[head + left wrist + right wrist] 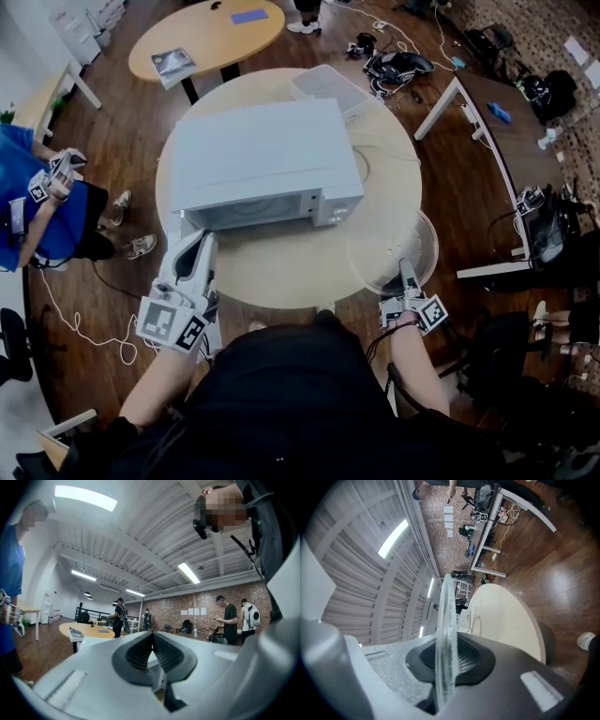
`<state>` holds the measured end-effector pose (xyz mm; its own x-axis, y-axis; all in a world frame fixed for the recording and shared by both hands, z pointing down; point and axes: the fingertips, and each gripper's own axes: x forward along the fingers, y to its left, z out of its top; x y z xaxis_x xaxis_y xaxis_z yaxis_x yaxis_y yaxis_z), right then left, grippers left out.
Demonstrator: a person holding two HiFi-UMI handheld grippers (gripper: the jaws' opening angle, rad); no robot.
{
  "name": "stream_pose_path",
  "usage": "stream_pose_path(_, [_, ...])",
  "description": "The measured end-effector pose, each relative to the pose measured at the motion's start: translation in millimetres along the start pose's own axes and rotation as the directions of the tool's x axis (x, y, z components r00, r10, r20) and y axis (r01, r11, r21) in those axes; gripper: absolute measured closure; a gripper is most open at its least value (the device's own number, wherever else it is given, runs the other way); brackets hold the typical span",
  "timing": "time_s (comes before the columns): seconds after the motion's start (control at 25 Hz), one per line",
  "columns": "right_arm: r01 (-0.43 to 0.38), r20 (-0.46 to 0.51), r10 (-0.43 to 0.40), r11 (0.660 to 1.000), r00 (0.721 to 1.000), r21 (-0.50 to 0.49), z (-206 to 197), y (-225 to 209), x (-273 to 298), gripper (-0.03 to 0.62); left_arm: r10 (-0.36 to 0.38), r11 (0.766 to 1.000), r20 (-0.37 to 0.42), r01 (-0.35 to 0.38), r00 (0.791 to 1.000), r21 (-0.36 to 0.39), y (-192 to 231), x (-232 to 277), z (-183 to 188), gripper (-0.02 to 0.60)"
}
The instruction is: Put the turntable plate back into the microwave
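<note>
A white microwave point(262, 155) stands on the round pale table point(281, 272), its front with the dark window facing me. The clear glass turntable plate point(392, 248) hangs over the table's right rim, level, with my right gripper point(405, 270) shut on its near edge. In the right gripper view the plate point(444, 620) runs edge-on between the pads point(466, 656). My left gripper point(202, 242) is at the microwave's front left corner, pointing at it. In the left gripper view its jaws point(151, 638) meet with nothing between them.
A white tray point(323, 84) lies behind the microwave. An oval wooden table point(206, 37) with a book stands further back. White desks point(487, 112) and cables are at the right. A person in blue point(28, 197) holding grippers stands at the left.
</note>
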<state>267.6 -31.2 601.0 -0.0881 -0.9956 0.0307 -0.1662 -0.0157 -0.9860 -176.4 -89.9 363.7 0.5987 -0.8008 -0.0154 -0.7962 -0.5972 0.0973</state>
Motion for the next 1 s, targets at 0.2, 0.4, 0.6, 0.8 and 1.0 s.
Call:
stream_pose_path(0.2, [-0.002,-0.002,0.002,1.0,1.0,0.004,-8.3,3.5,-4.3,0.569,-0.007,1.0,0.004,0.007,1.0,-0.005,1.6,-5.3,0.4,0.578])
stream_pose_path(0.4, [-0.008,-0.006,0.008,1.0,1.0,-0.001,-16.8,5.3,-7.3,0.569,-0.008,1.0,0.006,0.008,1.0,-0.008,4.6,-13.6,0.8,0.578])
stream_pose_path(0.6, [-0.012,-0.007,0.012,1.0,1.0,0.006,-25.7,5.9,-9.6,0.569,-0.012,1.0,0.003,0.012,1.0,-0.007,5.3,-22.5,0.4,0.578])
stream_pose_path(0.8, [-0.01,-0.015,0.01,1.0,1.0,0.008,-35.4,6.1,-10.5,0.569,-0.011,1.0,0.004,0.011,1.0,-0.01,7.9,-29.7,1.1,0.578])
stream_pose_path(1.0, [-0.01,-0.023,0.01,1.0,1.0,0.006,-43.5,6.7,-11.5,0.569,-0.014,1.0,0.004,0.014,1.0,-0.015,10.2,-35.8,0.0,0.578])
